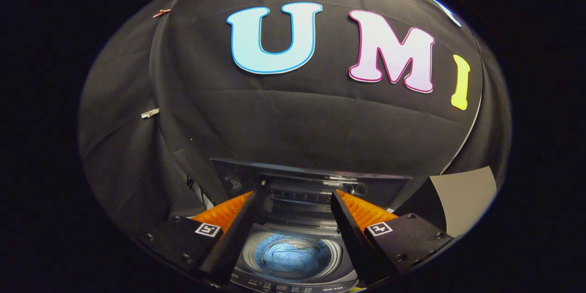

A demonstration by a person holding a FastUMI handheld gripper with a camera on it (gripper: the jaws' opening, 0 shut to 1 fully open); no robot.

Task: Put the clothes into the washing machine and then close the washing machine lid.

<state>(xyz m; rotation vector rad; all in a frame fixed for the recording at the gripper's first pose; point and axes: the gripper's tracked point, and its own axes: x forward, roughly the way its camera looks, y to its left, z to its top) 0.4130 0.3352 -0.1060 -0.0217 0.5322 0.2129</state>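
The gripper [295, 194] hangs above a top-loading washing machine [293, 279], looking down and forward over it. Its two fingers [229, 219] stand wide apart, with nothing between them but open air; neither finger touches the machine or the clothes.

Below the gap between the fingers lies the round drum [336, 256] of the washing machine, open at the top. A bundle of blue clothes [289, 256] sits inside the drum, down at its middle, crumpled and folded on itself. The pale ribbed wall of the drum rings the clothes all round.

The lid [302, 178] of the machine stands raised at the back, beyond the fingertips, leaning up against the black cloth wall [320, 123] of the booth. It is dark and partly see-through, with a handle or hinge bar across its lower part. The left fingertip lies in front of the lid's left lower corner and the right fingertip in front of its right part.

At the near rim of the machine runs a control panel [284, 287] with small markings, too small to make out.

To the right of the machine, past the right finger, a grey board [462, 197] stands tilted beside the cloth wall
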